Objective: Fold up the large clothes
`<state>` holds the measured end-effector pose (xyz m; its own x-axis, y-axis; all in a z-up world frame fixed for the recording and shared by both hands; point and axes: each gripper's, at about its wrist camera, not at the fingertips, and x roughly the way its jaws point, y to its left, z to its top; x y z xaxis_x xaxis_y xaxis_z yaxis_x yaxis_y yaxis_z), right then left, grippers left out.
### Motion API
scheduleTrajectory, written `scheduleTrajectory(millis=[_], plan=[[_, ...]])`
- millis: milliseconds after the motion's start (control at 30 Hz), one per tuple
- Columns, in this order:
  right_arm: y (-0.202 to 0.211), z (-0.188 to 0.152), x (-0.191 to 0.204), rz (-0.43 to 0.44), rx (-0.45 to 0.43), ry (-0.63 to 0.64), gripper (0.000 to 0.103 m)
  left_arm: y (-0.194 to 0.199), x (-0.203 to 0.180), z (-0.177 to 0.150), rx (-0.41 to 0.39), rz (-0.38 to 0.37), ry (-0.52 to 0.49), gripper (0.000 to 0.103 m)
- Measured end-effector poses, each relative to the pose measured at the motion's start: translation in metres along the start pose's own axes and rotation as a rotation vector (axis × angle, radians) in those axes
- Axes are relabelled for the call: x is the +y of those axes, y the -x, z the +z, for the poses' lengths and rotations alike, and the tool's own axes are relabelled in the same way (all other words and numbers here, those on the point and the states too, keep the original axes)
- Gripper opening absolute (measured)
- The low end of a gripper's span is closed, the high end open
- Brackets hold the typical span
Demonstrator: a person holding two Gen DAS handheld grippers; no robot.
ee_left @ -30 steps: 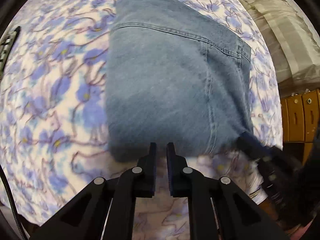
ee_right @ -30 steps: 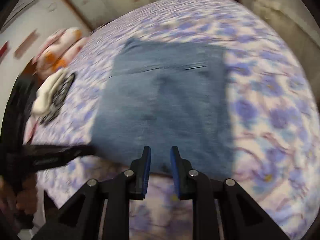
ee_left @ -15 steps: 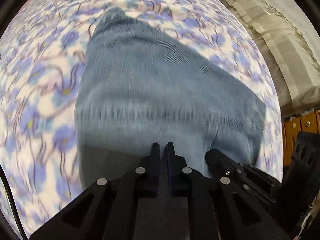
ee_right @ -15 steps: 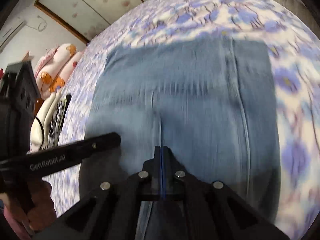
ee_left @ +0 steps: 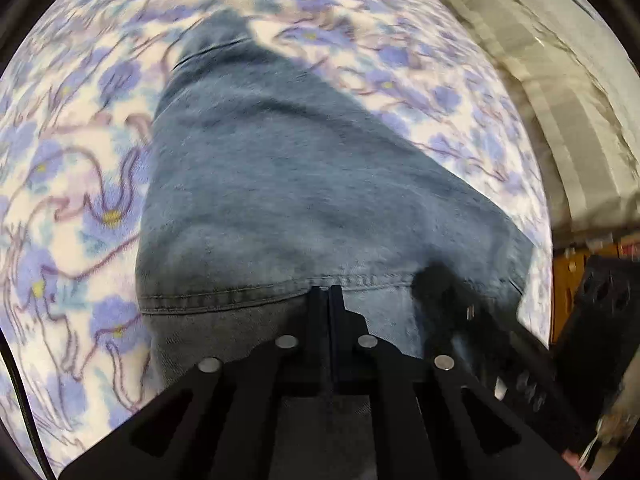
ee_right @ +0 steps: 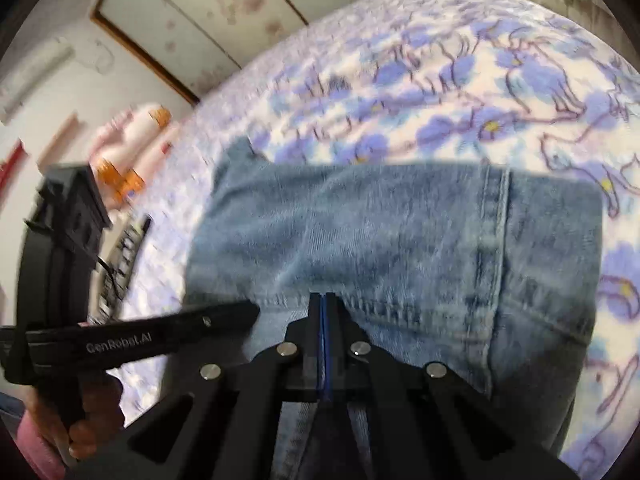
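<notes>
denim: jeans (ee_left: pixel 304 200) folded on floral blanket (ee_left: pixel 72 184)
left gripper (ee_left: pixel 329 292): clamped on hem, 6 o'clock
right gripper (ee_right: pixel 323 298): clamped on hem, 6 o'clock

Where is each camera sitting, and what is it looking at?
Left wrist: sits on the left gripper, looking down along its shut fingers at the jeans on the flowery blanket; the right gripper shows at the right.
Right wrist: sits on the right gripper, looking down and across the bed; the left gripper and the hand holding it show at the left.
Shared: the jeans' stitched near edge, both grippers at it, and the blanket.
</notes>
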<state>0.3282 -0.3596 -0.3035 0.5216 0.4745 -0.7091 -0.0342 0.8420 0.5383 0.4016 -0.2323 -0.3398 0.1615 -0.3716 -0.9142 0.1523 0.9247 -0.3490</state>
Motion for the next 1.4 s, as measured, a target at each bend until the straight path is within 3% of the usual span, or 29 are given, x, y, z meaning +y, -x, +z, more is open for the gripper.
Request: scheduleTrajectory(millis=[100,400,500,600,733,967,1067,1167,1300,1400], plan=[[0.007,0.010,-0.004,0.008,-0.066,-0.046,0.000,0.010,-0.008,0.005,-0.052,0.054,-0.050,0.003],[-0.014,0.031,0.004,-0.099,-0.005,0.011,0.000,-0.003,0.024,0.031,-0.104,0.006,0.096,0.003],[-0.012,0.032,-0.001,-0.114,-0.002,0.019,0.000,-0.007,0.021,0.036,-0.144,0.053,0.096,0.002],[0.000,0.035,-0.011,-0.201,-0.041,0.010,0.000,-0.011,0.022,0.044,-0.173,0.103,0.097,0.002],[0.013,0.032,-0.024,-0.201,-0.046,-0.039,0.000,-0.014,0.027,0.064,-0.203,0.150,0.111,0.001],[0.041,0.001,-0.033,-0.244,-0.020,-0.052,0.000,-0.021,0.036,0.079,-0.174,0.130,0.078,0.001],[0.051,-0.018,-0.041,-0.317,0.005,-0.071,0.000,-0.025,0.037,0.078,-0.174,0.134,0.068,0.001],[0.062,-0.035,-0.053,-0.302,0.022,-0.118,0.000,-0.027,0.031,0.075,-0.181,0.174,0.035,0.001],[0.067,-0.032,-0.038,-0.337,0.038,-0.043,0.000,-0.013,0.010,0.067,-0.168,0.252,-0.035,0.001],[0.077,-0.024,-0.021,-0.267,0.016,-0.017,0.000,0.007,0.001,0.049,-0.132,0.217,-0.049,0.005]])
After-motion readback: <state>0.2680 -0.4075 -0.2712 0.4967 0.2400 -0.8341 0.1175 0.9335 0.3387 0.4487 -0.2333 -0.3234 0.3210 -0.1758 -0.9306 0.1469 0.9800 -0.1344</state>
